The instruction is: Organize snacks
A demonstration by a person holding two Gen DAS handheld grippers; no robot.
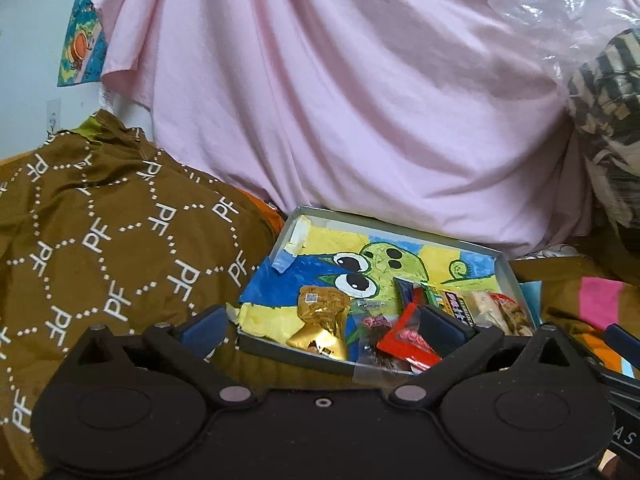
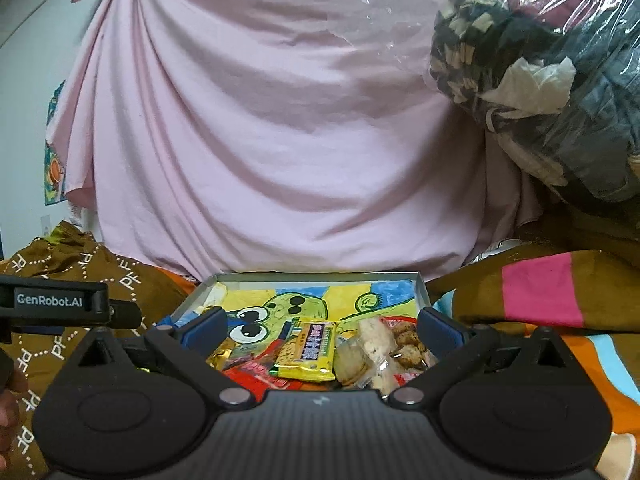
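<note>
The near edge of the shallow grey cardboard box lid (image 1: 508,268) lined with a green cartoon drawing is hidden behind both black gripper bodies, so the snacks closest to them are cut off. Inside the lid, at its near side, lie a crumpled gold foil packet (image 1: 322,322), a red wrapper (image 1: 408,344) beside it, a yellow biscuit bar (image 2: 310,352) and clear bags of brown and pale biscuits (image 2: 380,350); their print is too blurred to read. The far half of the lid shows bare drawing. The left gripper (image 1: 324,322) and the right gripper (image 2: 320,326) both stand spread wide, nothing between the pads, just short of the lid. Behind the lid hangs a pink sheet (image 2: 260,140).
</note>
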